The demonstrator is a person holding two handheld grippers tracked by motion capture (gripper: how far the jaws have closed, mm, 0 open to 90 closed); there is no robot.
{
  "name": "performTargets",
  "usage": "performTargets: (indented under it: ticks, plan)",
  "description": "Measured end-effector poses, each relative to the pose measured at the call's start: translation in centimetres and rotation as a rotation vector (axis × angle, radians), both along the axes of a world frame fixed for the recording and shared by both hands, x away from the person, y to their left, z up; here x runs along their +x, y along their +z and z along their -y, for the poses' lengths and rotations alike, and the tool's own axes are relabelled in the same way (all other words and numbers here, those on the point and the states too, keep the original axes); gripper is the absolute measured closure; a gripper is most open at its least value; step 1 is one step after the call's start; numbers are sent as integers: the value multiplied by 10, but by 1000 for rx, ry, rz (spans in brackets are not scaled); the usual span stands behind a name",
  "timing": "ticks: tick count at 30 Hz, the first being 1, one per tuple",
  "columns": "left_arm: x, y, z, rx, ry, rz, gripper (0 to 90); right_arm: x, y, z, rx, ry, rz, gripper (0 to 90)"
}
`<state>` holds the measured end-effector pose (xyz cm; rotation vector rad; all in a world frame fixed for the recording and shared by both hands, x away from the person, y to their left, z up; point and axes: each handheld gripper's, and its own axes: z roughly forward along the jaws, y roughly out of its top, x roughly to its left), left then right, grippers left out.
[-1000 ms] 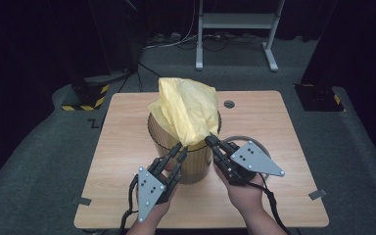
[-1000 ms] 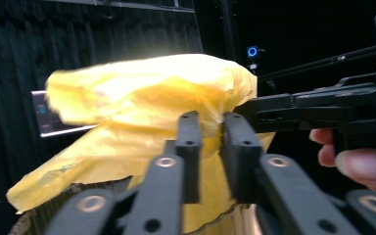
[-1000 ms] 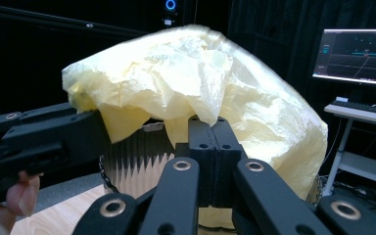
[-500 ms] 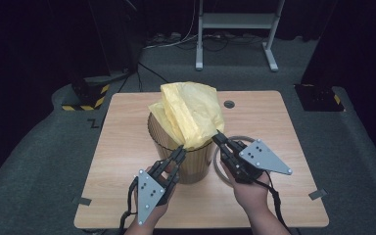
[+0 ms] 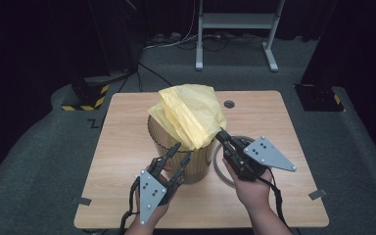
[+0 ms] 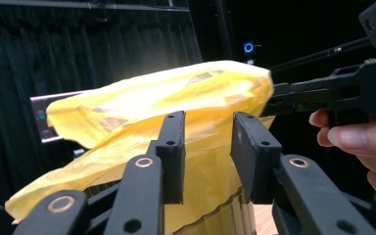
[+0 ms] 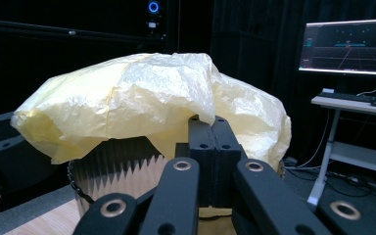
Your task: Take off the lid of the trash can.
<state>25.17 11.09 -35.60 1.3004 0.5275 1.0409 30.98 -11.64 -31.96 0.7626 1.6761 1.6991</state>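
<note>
Table (image 5: 127, 142) carries a ribbed bin (image 5: 196, 164) mid-table toward my near edge, yellow bag (image 5: 191, 115) bunched over its rim, long fold running toward the far edge. My right gripper (image 5: 221, 134), jaws together, looks clamped on the bag's right edge. My left gripper (image 5: 181, 152), jaws apart, sits just short of the bin's near rim, so it's nearer the loose edge. A ring (image 5: 218, 166) lies just right of the bin.
</note>
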Motion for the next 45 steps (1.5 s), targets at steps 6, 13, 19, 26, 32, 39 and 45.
performTargets:
  ticks: [6,13,19,26,32,39,45]
  plan:
    - [4,5,2,-4,3,0,597,-1,-1,-3,-13,6,3,900]
    - [10,11,0,2,7,-17,849,-3,-3,-5,-28,13,8,900]
    - [9,14,-5,14,25,13,900,-1,-4,5,-12,-6,-1,900]
    - [11,14,-22,-11,73,12,900,7,-6,20,10,-34,-20,900]
    - [18,2,-25,10,93,-39,787,12,-6,29,31,-52,-30,900]
    - [11,5,2,2,-18,-58,512,14,-7,25,23,-45,-36,900]
    - [1,9,24,51,-75,-20,461,11,-9,18,15,-27,-37,900]
